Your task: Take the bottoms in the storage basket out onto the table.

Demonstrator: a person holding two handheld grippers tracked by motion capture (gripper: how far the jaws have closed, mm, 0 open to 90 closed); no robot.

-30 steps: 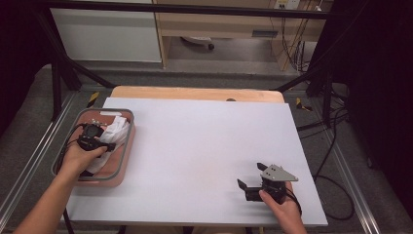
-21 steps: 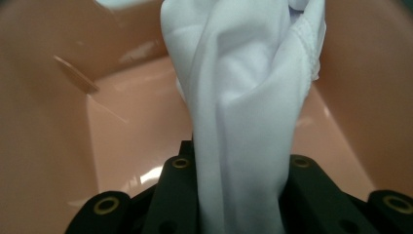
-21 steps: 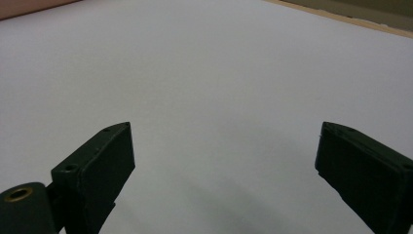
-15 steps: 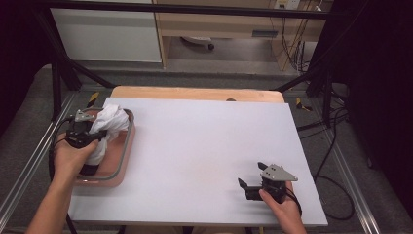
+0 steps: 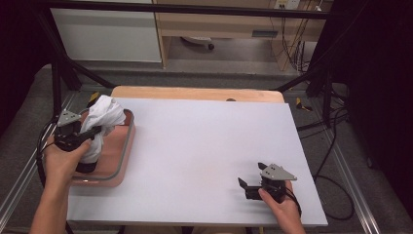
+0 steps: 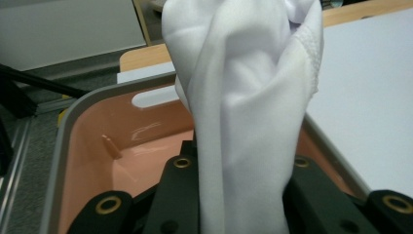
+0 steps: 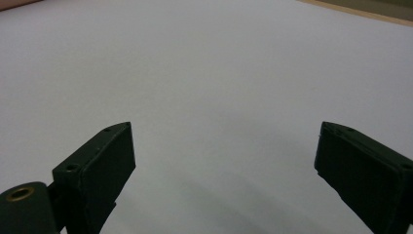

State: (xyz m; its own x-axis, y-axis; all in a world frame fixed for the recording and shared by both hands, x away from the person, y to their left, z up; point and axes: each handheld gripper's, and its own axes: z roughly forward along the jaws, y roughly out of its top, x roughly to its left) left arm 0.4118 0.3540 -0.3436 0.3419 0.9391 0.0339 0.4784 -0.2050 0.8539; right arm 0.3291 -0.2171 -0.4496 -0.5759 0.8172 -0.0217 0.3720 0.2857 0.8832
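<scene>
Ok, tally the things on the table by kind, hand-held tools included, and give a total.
White cloth: 1
Pink tray: 1
Hand-held tools: 2, left tool clamped on the cloth, right tool open on the bare table
Total: 4

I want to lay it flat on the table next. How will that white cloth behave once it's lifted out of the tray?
Probably floppy: the white cloth hangs in soft folds from the left gripper, which is shut on it. It looks light, bunching rather than pulling taut. It will likely land crumpled beside the tray, so the open right gripper may need to spread it.
</scene>
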